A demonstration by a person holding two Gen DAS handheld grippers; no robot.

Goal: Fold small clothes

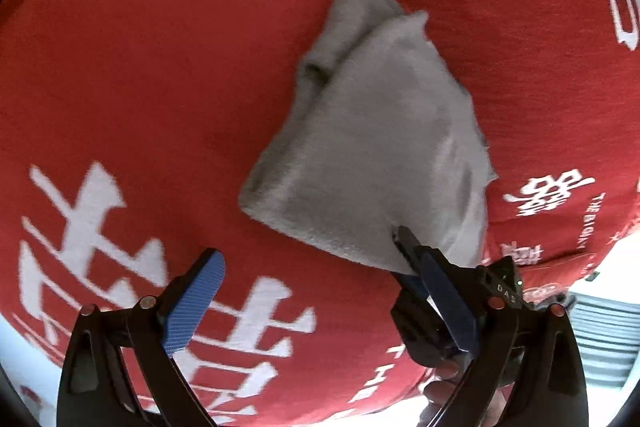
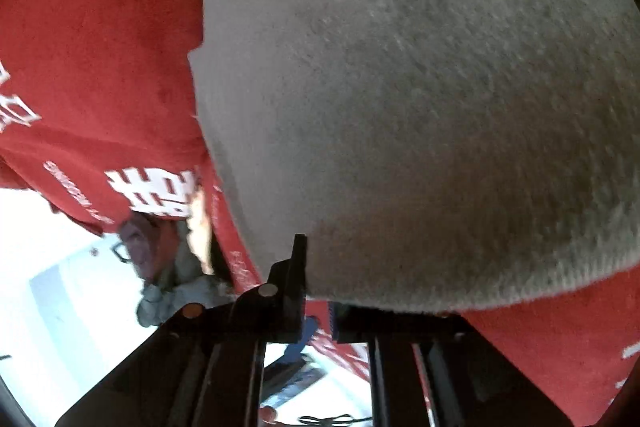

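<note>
A small grey fleece garment lies partly folded on a red cloth with white lettering. In the left wrist view my left gripper is open and empty, its blue pads wide apart just in front of the garment's near edge. The other gripper shows at the right, pinching the garment's near corner. In the right wrist view the grey garment fills the frame, and my right gripper is shut on its near edge, which is lifted off the red cloth.
The red cloth's edge drops off at the lower right, with a pale floor and a grey ribbed object beyond. In the right wrist view a person's figure and bright floor show at the lower left.
</note>
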